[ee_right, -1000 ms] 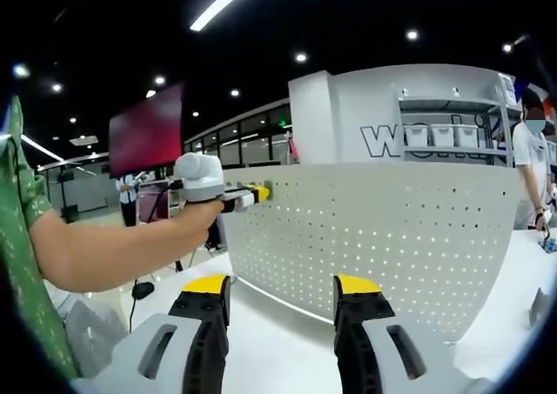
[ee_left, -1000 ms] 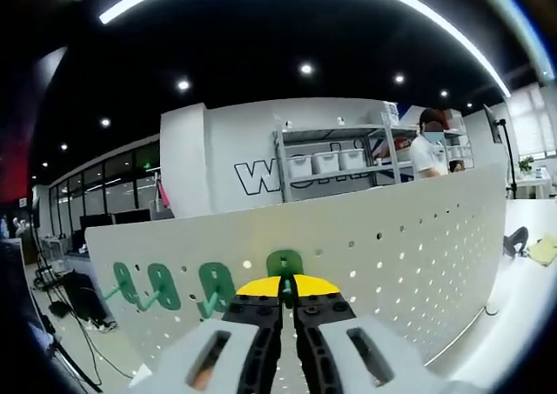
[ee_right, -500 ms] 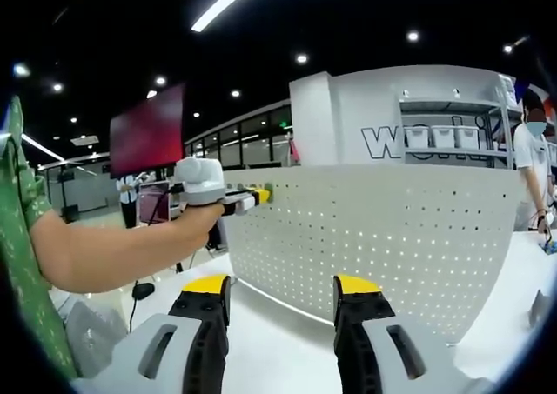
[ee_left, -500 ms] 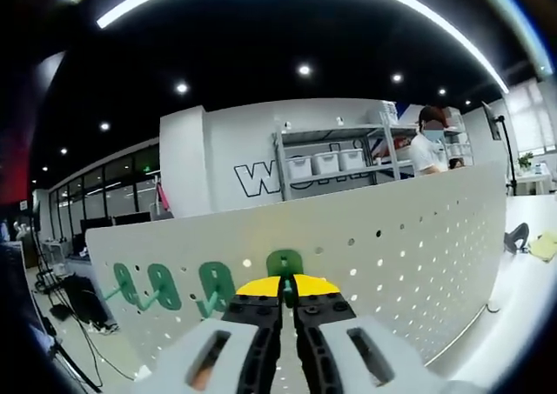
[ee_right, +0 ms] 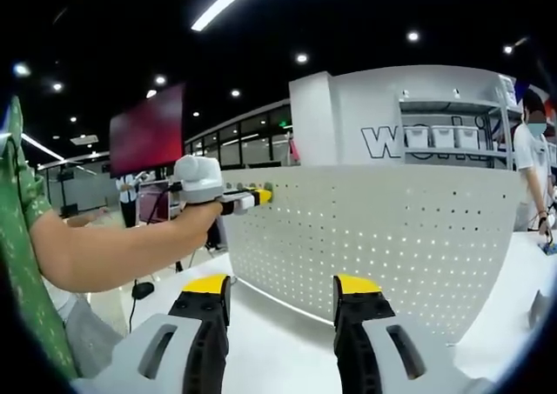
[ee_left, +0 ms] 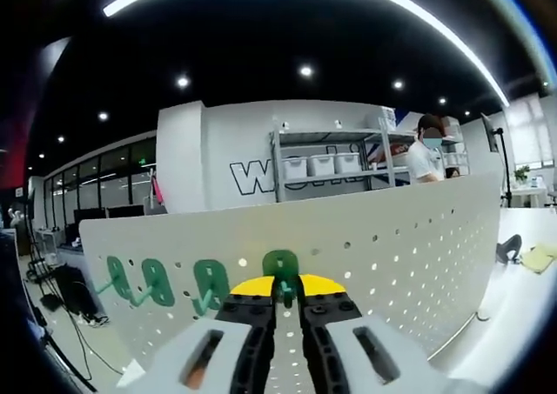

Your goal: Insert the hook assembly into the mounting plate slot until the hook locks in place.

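Note:
A white perforated mounting plate stands upright on the table. Three green hooks sit in its holes at the left. My left gripper is shut on a fourth green hook, whose flat back lies against the plate. In the right gripper view the left gripper, held in a person's hand, touches the plate near its upper left corner. My right gripper hangs open in front of the plate with nothing between its jaws.
The plate stands on a white table. A person stands by a metal shelf behind the plate. A yellow item and a black one lie at the table's right.
The left gripper view has shifted slightly, and the gap between the left jaws around the hook looks a little wider. The right gripper has not moved.

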Demonstrator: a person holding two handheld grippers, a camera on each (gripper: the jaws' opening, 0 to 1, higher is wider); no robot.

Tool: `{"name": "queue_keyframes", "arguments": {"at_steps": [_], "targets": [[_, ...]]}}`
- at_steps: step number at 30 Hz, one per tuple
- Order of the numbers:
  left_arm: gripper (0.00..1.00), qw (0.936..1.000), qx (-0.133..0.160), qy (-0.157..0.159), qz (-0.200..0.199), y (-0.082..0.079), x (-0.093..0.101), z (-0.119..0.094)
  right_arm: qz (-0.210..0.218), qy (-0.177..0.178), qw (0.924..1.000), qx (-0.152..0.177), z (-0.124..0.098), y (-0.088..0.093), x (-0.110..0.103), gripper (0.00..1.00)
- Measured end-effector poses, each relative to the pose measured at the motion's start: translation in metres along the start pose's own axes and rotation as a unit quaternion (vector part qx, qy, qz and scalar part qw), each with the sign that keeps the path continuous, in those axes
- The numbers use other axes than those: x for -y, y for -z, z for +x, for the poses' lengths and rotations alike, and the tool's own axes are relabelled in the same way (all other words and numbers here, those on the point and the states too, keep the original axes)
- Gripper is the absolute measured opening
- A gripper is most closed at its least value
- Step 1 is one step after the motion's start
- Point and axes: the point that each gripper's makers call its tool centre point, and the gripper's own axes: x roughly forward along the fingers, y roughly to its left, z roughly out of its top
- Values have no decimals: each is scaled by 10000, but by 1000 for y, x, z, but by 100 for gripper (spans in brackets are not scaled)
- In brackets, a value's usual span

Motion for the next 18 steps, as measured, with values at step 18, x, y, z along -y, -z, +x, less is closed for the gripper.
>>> {"name": "queue_keyframes", "arguments": {"at_steps": [18], "targets": [[22,9997,85,188,-89,-5,6,-16,-84,-12,10000,-12,0,-5,-8,48]]}}
